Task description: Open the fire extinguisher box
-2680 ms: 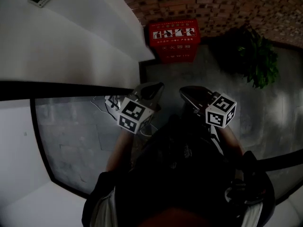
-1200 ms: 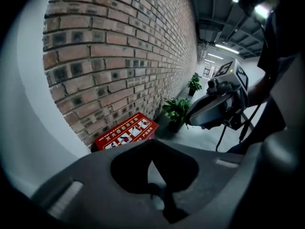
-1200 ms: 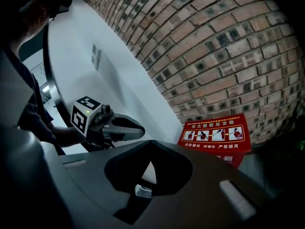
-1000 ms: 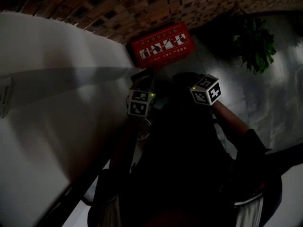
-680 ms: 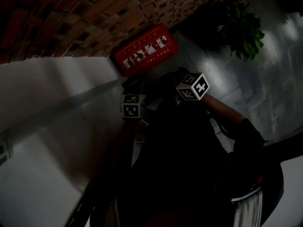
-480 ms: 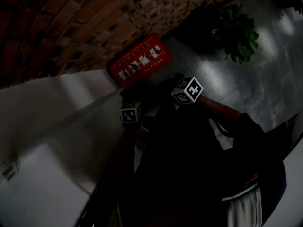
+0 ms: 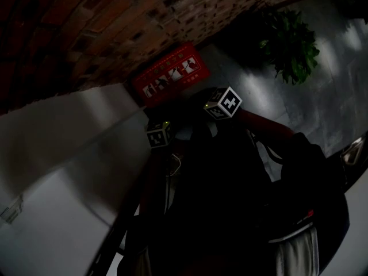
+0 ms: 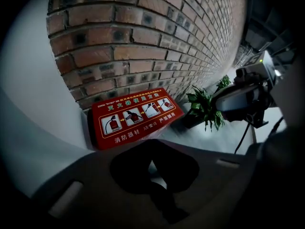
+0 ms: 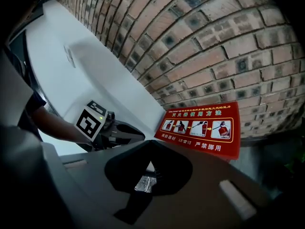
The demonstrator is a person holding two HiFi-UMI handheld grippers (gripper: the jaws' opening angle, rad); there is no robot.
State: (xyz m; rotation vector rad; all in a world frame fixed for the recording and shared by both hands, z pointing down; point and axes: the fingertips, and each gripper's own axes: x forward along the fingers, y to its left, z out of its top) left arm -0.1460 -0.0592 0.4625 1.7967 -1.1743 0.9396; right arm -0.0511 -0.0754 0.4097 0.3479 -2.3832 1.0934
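Dim, underexposed head view with glare on the floor; fisheye-curved, dark-cornered gripper views

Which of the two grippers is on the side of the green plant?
The right gripper: in the left gripper view it shows by the plant, while the left gripper is next to the white wall.

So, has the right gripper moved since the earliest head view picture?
Yes. In the head view the right gripper has come much closer to the red fire extinguisher box, which stands fixed; earlier it was far short of it.
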